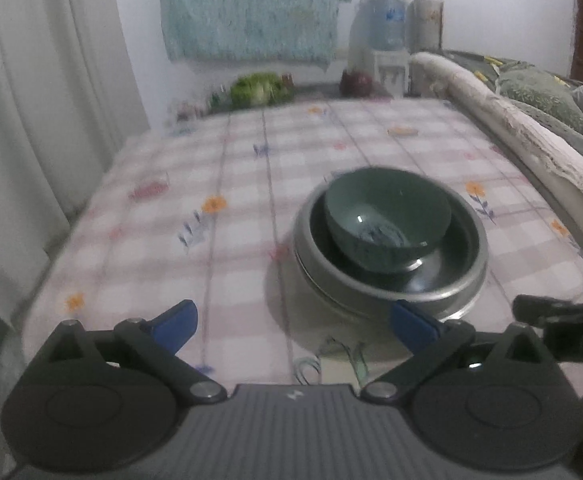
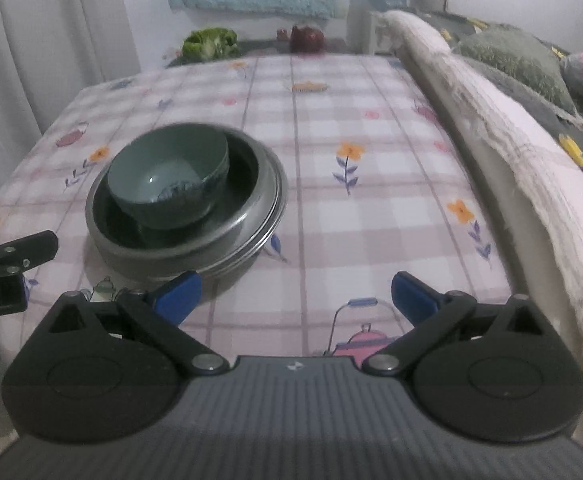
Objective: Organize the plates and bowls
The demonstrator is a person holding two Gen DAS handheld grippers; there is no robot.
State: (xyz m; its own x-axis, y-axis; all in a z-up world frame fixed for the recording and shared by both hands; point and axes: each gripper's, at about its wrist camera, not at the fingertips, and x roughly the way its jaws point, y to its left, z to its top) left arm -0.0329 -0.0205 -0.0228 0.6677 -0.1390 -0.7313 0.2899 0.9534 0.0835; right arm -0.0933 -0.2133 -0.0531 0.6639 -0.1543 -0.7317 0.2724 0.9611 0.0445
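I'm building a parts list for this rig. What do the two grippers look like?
Both look alike: the left gripper and right gripper each have blue fingertips on black linkage arms with silver pivot pins, round black discs either side, and a ribbed grey body bearing a small white logo. In the right wrist view, the left gripper's side shows white lettering ending "oot.AI". No cables or sleeves show.

A table covered with a pink-and-white checked cloth printed with flowers and teapots (image 2: 371,152) carries one stack: round steel plates (image 2: 267,216) lying flat on the cloth, ahead and left of the right tool, ahead and right of the left tool. A green ceramic bowl (image 1: 387,216) sits upright in the topmost plate.
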